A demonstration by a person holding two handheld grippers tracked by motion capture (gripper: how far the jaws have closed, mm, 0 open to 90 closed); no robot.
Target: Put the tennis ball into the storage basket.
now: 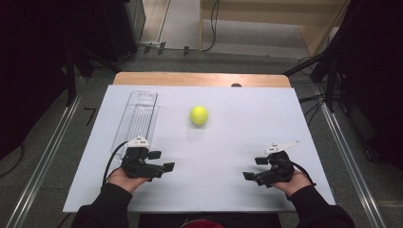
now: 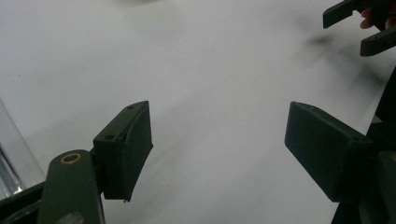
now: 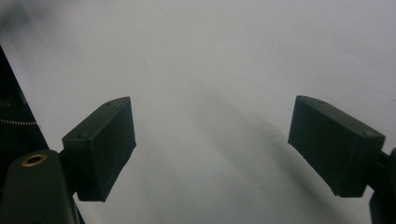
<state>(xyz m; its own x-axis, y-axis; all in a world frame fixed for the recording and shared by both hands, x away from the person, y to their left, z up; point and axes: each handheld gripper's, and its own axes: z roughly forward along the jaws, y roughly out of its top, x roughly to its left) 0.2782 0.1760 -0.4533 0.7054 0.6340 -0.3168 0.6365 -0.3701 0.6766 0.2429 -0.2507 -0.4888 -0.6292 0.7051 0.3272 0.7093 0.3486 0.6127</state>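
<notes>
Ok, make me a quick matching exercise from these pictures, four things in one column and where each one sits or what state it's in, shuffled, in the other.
Things:
1. tennis ball
2. clear plastic tray
3. left gripper
4. right gripper

Places or states:
A. lying lengthwise along the left side of the white table top, nothing in it
B. open, held near the front right of the table
C. loose near the middle, towards the far edge
D. open, held just in front of the tray's near end

Pairs: 1-C, 2-A, 3-D, 4-B
</notes>
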